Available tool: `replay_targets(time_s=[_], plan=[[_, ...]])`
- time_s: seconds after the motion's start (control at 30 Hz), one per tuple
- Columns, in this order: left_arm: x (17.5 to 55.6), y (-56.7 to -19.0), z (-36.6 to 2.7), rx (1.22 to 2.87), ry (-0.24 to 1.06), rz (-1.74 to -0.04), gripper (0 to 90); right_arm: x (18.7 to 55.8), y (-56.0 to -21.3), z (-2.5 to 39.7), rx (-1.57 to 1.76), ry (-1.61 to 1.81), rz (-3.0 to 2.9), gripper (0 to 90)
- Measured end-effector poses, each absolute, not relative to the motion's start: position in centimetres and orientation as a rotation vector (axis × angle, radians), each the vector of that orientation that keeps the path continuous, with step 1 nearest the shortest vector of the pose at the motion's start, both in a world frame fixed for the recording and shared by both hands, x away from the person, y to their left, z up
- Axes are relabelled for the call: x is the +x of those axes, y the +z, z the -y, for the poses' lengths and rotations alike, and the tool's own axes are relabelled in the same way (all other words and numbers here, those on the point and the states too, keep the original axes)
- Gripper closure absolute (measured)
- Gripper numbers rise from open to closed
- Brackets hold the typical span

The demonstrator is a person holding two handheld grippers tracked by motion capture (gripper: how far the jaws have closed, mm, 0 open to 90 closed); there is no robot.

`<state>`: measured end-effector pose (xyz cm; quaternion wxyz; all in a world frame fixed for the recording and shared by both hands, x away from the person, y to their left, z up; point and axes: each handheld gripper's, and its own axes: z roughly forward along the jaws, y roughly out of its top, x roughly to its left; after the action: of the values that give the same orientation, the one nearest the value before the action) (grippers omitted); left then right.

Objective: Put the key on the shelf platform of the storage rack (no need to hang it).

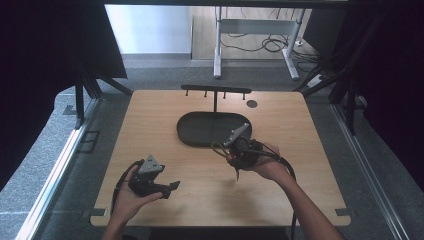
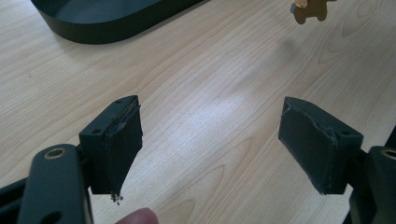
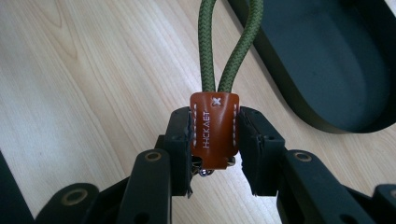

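Right now my right gripper (image 3: 215,140) has its fingers clenched on the stitched brown leather tab (image 3: 214,134) of a braided green cord loop (image 3: 227,44), above the pale wood-grain tabletop (image 1: 200,185) beside the matte black oval tray (image 3: 327,60); my left gripper (image 2: 210,144) hovers with fingers spread, holding nothing.

The table (image 1: 300,150) is pale wood with a smooth, faintly shiny grain. The oval tray (image 3: 327,60) looks matt black, the tab (image 3: 214,128) glossy stitched brown leather, its loop (image 3: 229,42) rough woven green cord.

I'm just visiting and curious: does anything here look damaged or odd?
Yes: the left gripper has worn pads, the black facing frayed and peeling at its edges. Otherwise, the right gripper holds the keychain's leather tab squarely.
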<state>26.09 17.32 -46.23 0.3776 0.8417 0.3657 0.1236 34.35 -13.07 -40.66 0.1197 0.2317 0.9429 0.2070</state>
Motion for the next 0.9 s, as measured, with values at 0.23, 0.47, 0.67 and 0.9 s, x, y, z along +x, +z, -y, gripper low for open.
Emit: replay_targets(time_s=[0.23, 0.47, 0.67, 0.9], plan=[[26.1, -46.2, -17.4, 2.151, 0.316, -0.937, 21.9, 34.9, -40.3, 13.0, 0.688, 0.605, -2.751, 66.1], [26.1, -46.2, -17.4, 2.151, 0.318, -0.938, 21.9, 35.5, -39.8, 12.7, 0.677, 0.597, -2.747, 66.1], [26.1, -46.2, -17.4, 2.152, 0.317, -0.94, 21.9, 36.0, -39.5, 12.7, 0.688, 0.594, -2.745, 66.0], [26.1, -46.2, -17.4, 2.15, 0.317, -0.941, 21.9, 36.5, -39.2, 12.7, 0.696, 0.596, -2.741, 66.1]])
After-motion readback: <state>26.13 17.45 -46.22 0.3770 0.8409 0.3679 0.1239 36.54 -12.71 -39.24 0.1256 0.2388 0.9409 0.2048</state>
